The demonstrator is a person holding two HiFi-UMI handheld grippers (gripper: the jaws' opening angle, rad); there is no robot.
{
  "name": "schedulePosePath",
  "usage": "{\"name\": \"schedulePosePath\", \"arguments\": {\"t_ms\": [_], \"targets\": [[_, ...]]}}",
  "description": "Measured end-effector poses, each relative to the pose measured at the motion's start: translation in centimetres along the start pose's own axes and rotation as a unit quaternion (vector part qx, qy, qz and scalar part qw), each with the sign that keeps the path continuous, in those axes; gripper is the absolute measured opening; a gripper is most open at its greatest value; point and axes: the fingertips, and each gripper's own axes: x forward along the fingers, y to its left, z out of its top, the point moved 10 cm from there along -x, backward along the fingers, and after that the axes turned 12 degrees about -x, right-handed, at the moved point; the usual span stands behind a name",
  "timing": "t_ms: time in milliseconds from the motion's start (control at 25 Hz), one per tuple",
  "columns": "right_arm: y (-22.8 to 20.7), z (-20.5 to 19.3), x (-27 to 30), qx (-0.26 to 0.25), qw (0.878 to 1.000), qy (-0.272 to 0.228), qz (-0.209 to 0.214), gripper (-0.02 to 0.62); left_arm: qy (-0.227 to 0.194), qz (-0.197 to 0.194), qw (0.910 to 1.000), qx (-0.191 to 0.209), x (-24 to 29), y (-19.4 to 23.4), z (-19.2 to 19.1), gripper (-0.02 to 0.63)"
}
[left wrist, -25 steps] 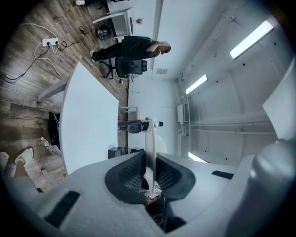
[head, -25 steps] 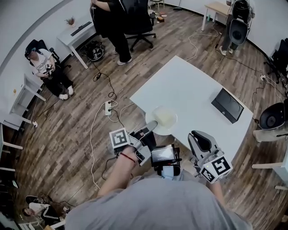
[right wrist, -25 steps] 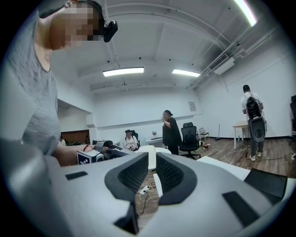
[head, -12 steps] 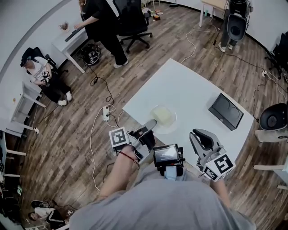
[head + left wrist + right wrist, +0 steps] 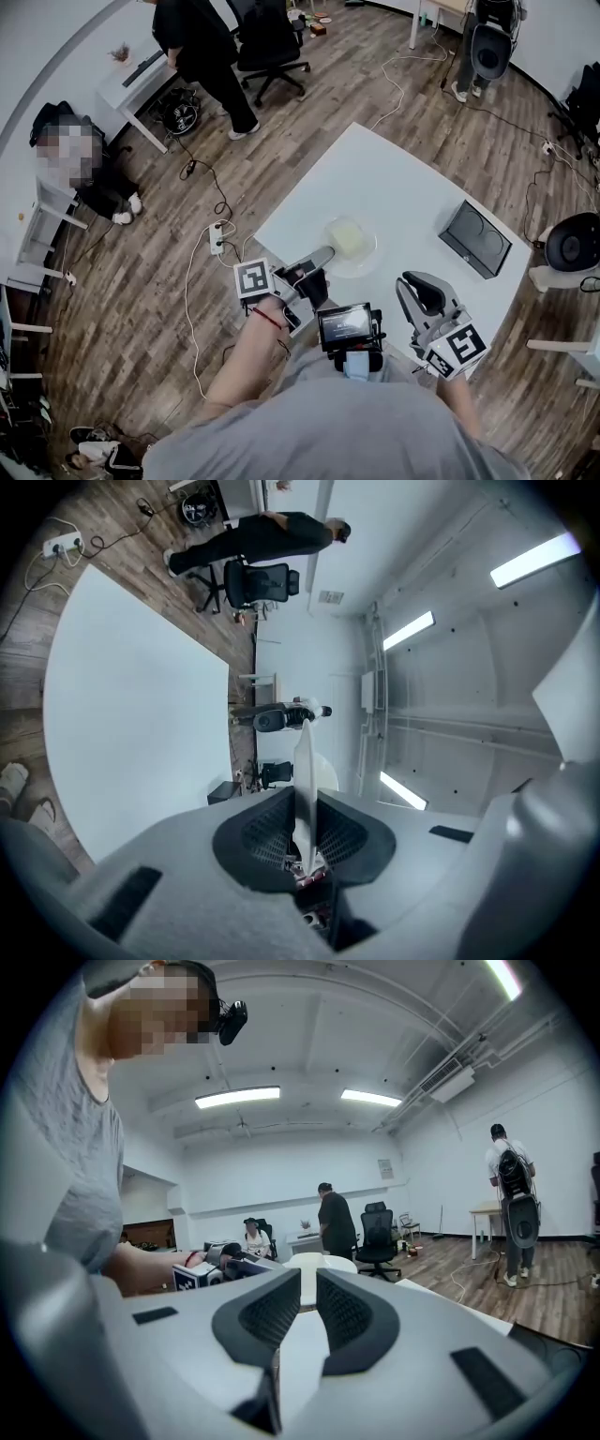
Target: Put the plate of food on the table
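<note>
Plate (image 5: 349, 246) carried inward from the near edge of the table (image 5: 403, 187); my left gripper (image 5: 322, 255) clamps its rim, right gripper (image 5: 417, 284) narrowly apart, empty; release remains.

Right tongs (image 5: 307, 1279): jaws slightly apart, nothing between them, white bench (image 5: 450, 1305) showing through gap. White plate (image 5: 325, 1262) just beyond jaw tips. Left tongs (image 5: 258, 1262) reach plate from its left, bare forearm (image 5: 141, 1269) behind them. Beyond plate: standing person in black (image 5: 335, 1222), office chair (image 5: 378, 1237), seated person (image 5: 253, 1238). Far right of plate: person with backpack (image 5: 507, 1204) at wooden desk (image 5: 486, 1211).
</note>
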Motion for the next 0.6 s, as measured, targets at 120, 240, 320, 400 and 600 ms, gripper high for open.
{"name": "schedulePosePath", "arguments": {"t_ms": [120,240,320,400,600], "targets": [[0.0,-0.1,0.9,0.002,1.0,0.003,-0.001,0.034,0.024,0.006,0.9997,0.001,0.4,0.2,1.6,0.038],[0.2,-0.5,1.4,0.004,1.0,0.007,-0.002,0.034,0.046,0.013,0.9988,0.006,0.7,1.0,3.2,0.038],[0.2,-0.7,1.6,0.007,1.0,0.01,-0.004,0.034,0.062,0.016,0.9979,0.007,1.1,1.7,4.1,0.038],[0.3,-0.8,1.6,0.009,1.0,0.015,-0.006,0.034,0.078,0.018,0.9967,0.006,1.5,2.8,5.0,0.038],[0.2,-1.3,1.8,0.015,1.0,0.026,-0.009,0.034,0.1,0.025,0.9947,0.004,2.6,6.8,6.8,0.038]]}}
